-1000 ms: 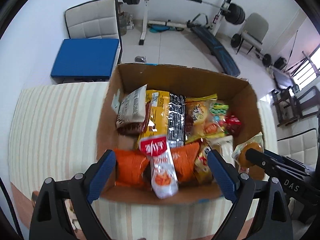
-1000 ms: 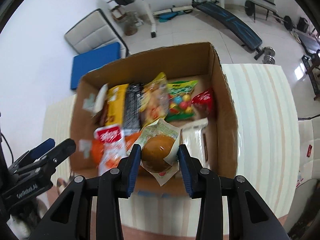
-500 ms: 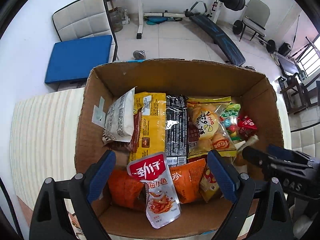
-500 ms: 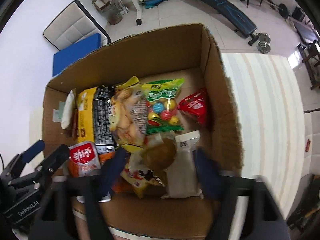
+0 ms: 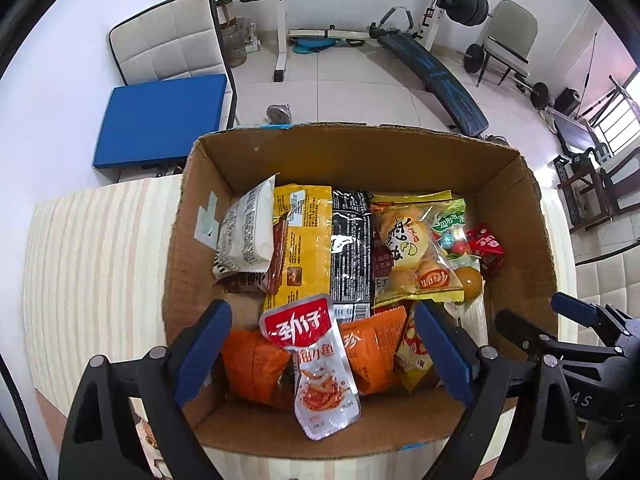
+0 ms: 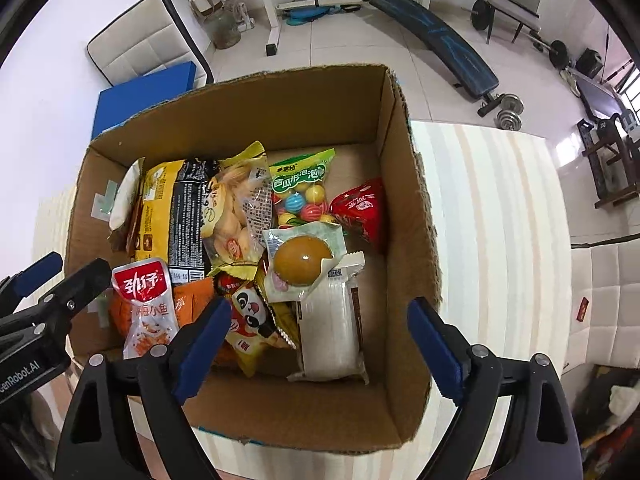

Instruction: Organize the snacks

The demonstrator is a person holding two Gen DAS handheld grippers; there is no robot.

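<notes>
An open cardboard box (image 5: pixel 352 152) (image 6: pixel 240 108) holds several snack packets. The brown round snack in a clear wrapper (image 6: pixel 302 260) (image 5: pixel 469 278) lies loose on a white packet (image 6: pixel 328 328) at the box's right side. My right gripper (image 6: pixel 318 312) hangs over that corner; its jaws are opening, wide apart, pressing on nothing. My left gripper (image 5: pixel 320 316) stands open above the near left of the box, over a red-and-white fish pouch (image 5: pixel 316 360) and orange packets (image 5: pixel 256 364), touching neither. Each gripper shows at the edge of the other's view.
The box stands on a striped table (image 5: pixel 92 260) (image 6: pixel 500 220). Behind it on the floor are a chair with a blue cushion (image 5: pixel 160 116), a barbell rack (image 5: pixel 280 20) and a slanted bench (image 5: pixel 432 72). A white padded chair (image 6: pixel 608 292) stands at the right.
My right gripper opened and let go of the brown round snack, which dropped onto the white packet in the box. Both grippers sank closer to the box.
</notes>
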